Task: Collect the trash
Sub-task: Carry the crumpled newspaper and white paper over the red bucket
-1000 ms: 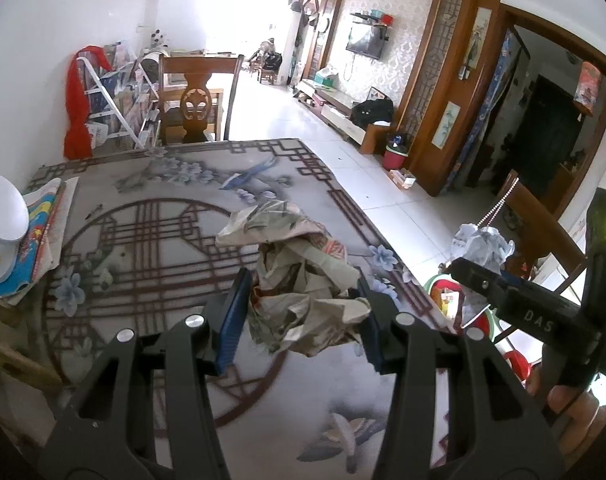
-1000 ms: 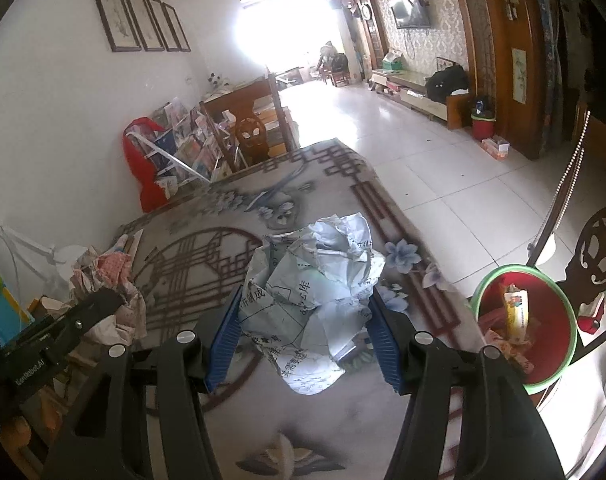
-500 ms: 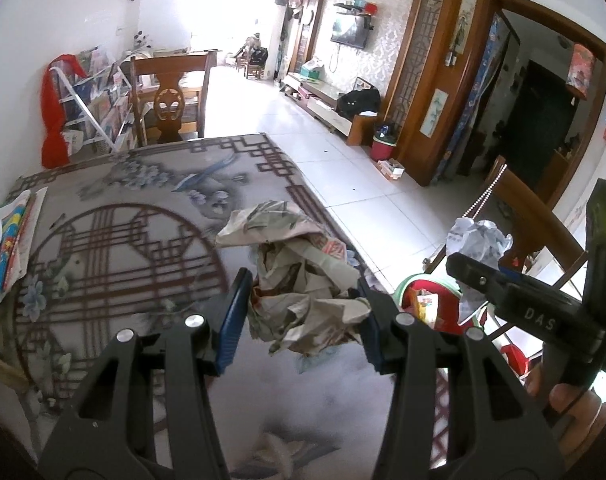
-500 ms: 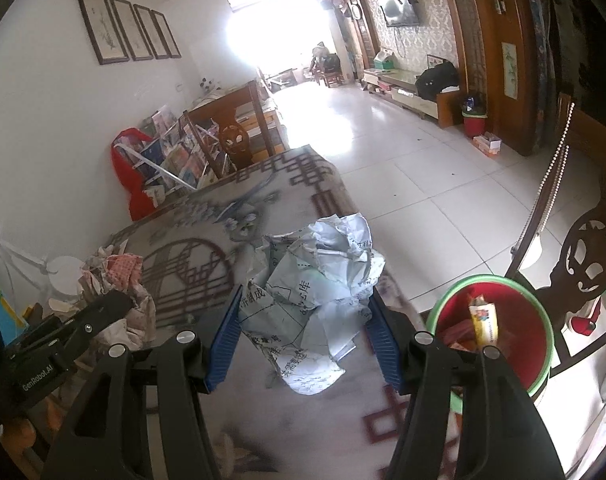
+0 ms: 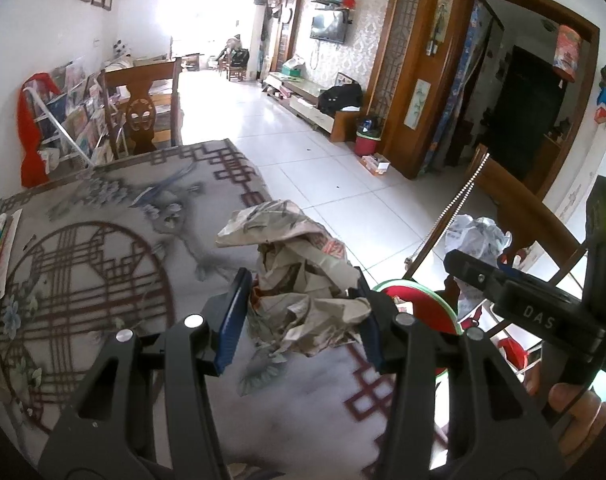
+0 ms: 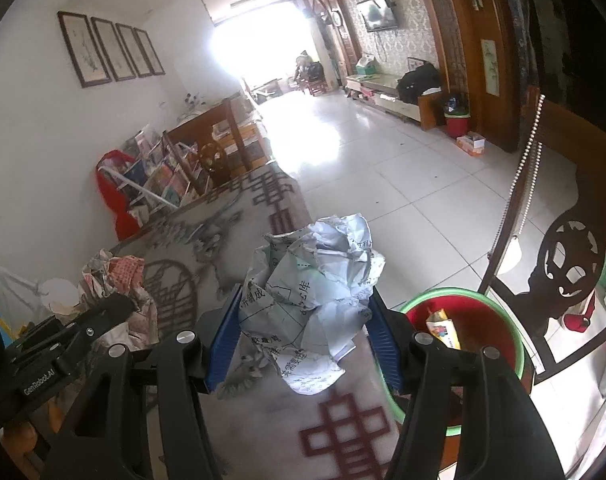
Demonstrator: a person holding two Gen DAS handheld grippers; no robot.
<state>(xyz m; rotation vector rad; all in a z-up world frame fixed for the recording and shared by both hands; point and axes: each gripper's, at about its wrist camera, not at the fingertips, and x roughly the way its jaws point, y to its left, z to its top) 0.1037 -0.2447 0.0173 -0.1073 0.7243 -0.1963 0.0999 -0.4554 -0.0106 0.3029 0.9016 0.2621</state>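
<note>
My left gripper (image 5: 303, 320) is shut on a crumpled brownish newspaper wad (image 5: 299, 280), held above the table's right edge. My right gripper (image 6: 305, 334) is shut on a crumpled white printed paper wad (image 6: 315, 284), also near the table's right edge. A red bin with a green rim (image 6: 479, 332) stands on the floor just right of the table, with a packet inside. The bin also shows in the left wrist view (image 5: 423, 308), partly behind my left fingers. The right gripper with its white wad (image 5: 475, 236) shows at the right of the left wrist view.
The table (image 5: 103, 280) carries a grey patterned cloth. A dark wooden chair (image 6: 563, 264) stands beside the bin. Another chair (image 5: 143, 108) sits at the table's far end. A magazine rack with red cloth (image 5: 47, 128) is by the left wall. White tiled floor (image 5: 323, 184) lies beyond.
Both grippers have moved right with their wads, from over the middle of the table to its right edge. The red bin has come closer in both views.
</note>
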